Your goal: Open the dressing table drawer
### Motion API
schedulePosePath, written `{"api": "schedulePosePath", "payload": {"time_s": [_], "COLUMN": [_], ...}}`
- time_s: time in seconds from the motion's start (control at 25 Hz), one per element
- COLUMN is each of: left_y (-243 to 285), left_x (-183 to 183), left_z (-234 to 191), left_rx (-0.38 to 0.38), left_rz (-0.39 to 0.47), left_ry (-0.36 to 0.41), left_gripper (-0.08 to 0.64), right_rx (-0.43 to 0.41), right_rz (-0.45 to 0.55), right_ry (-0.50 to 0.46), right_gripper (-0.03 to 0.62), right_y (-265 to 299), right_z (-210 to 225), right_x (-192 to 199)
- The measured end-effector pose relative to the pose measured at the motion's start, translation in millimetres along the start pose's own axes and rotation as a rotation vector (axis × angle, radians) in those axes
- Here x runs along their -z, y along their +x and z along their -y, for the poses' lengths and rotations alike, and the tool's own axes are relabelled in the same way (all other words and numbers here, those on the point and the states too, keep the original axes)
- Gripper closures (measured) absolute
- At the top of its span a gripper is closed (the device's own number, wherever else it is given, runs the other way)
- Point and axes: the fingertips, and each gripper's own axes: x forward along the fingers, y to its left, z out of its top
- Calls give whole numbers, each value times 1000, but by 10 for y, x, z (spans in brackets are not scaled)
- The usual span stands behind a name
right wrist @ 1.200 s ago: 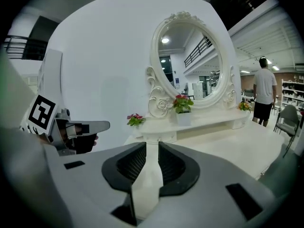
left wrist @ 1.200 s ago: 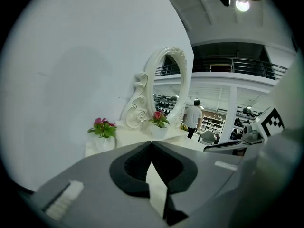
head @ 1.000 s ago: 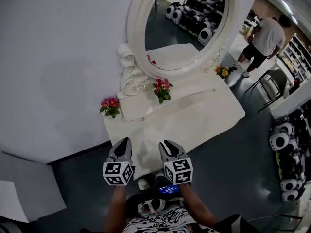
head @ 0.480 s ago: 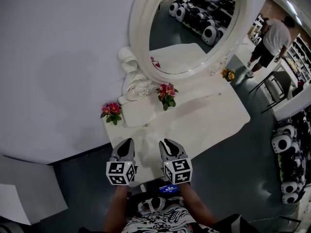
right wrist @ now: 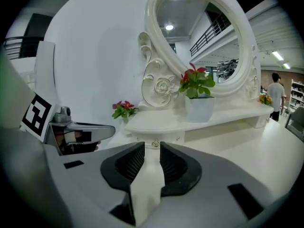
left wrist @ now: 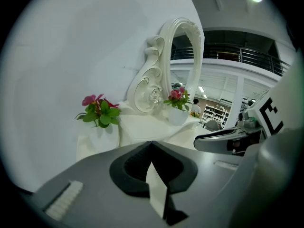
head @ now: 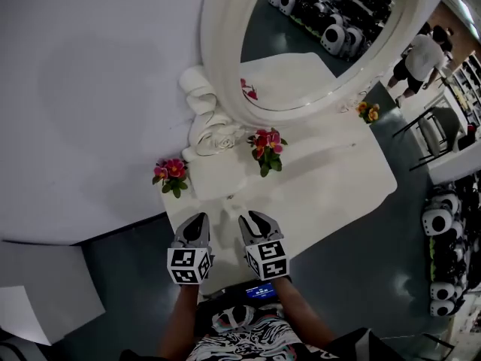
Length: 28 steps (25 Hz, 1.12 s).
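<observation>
Smooth white dressing table [head: 331, 186] with scroll-carved oval mirror [head: 316, 43]

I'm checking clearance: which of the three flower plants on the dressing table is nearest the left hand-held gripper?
The pink plant at the table's left end; the potted one under the mirror and the orange one far right are farther.

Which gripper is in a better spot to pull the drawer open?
Probably right. The right gripper has just been opening its jaws, nothing between them, and the drawer knob shows ahead through their gap. The left gripper has its jaws together.
</observation>
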Motion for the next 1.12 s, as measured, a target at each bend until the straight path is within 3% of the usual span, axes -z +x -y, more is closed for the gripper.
{"api": "schedulePosePath", "payload": {"time_s": [0.6,1.12], "left_y": [506,504], "left_x": [324,212], "left_z": [-325,-281], "left_rx": [-15,4], "left_rz": [-107,-77], "left_ry": [-51,-58], "left_gripper": [558,558], "right_rx": [-77,-78], "right_rz": [-122,-145], "right_ry": [3,-34], "right_gripper": [454,492], "right_y": [985,1011], "right_z": [44,40], "right_x": [181,206]}}
